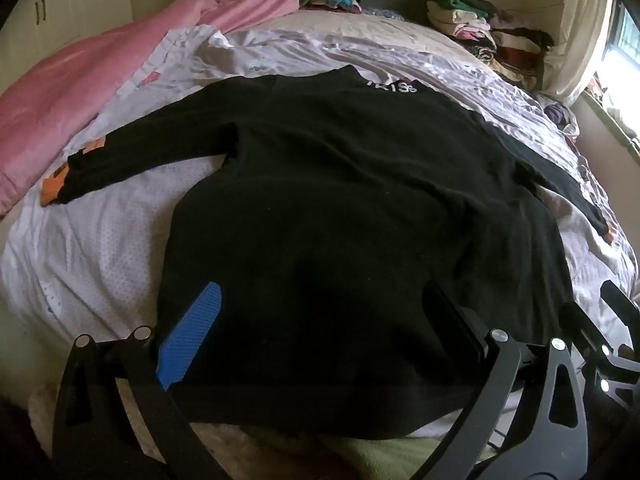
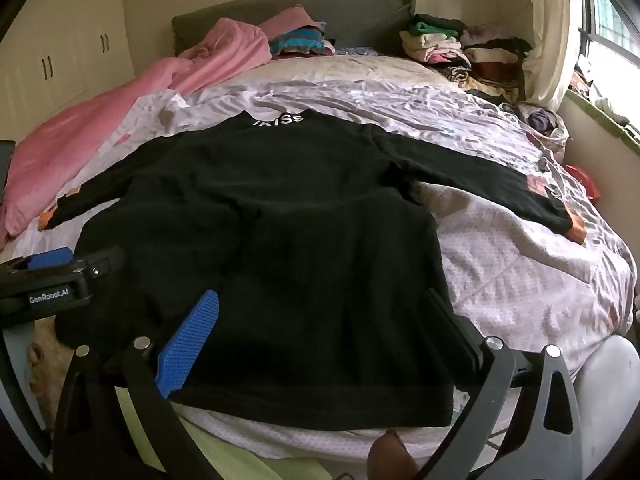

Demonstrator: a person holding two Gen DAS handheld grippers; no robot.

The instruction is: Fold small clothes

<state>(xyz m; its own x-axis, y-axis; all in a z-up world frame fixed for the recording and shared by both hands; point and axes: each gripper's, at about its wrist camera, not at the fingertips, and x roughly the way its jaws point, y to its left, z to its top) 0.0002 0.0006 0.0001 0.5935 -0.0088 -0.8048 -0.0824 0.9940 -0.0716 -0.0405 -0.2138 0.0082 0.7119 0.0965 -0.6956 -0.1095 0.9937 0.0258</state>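
Pink blanket (image 1: 76, 92) bunched along the bed's left edge. Left gripper (image 1: 316, 320) spread wide over the near hem, holding nothing. Black sweater (image 1: 340, 200) lies flat on the white bedsheet (image 1: 100, 248), collar away, both sleeves stretched out sideways. Right gripper (image 2: 320, 328) likewise spread and empty, low over the hem's right part. Stack of folded clothes (image 2: 460, 52) at the far right by the headboard. Judgement: this piece is spread and smoothed only; no fold made yet, sleeves and body all remain.
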